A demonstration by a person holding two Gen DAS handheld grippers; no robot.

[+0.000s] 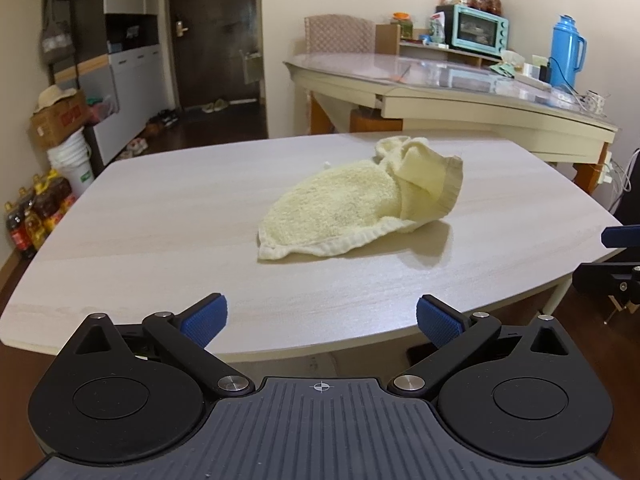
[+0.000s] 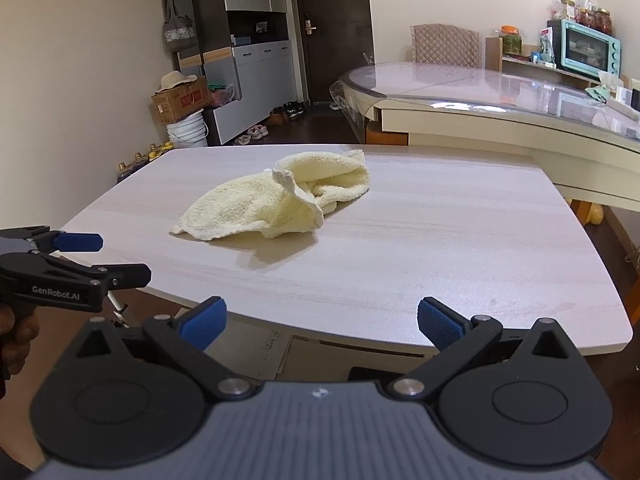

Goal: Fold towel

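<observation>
A pale yellow towel [image 1: 352, 204] lies crumpled on the light wood table [image 1: 160, 216], one end flat and the far right end bunched up. The left gripper [image 1: 322, 318] hovers over the table's near edge, well short of the towel, jaws wide open and empty. In the right wrist view the same towel [image 2: 276, 200] sits left of centre on the table [image 2: 460, 240]. My right gripper [image 2: 322, 320] stands open over the near edge, nothing between its blue pads. The left gripper [image 2: 112, 258] shows there at the left, held by a hand [image 2: 18, 336].
A cream counter [image 1: 460, 100] stands behind the table with a teal oven [image 1: 478, 28] and a blue thermos [image 1: 566, 50]. A box [image 1: 58, 118], white buckets and bottles [image 1: 36, 212] line the left wall. The right gripper's blue pad [image 1: 622, 236] pokes in at the right.
</observation>
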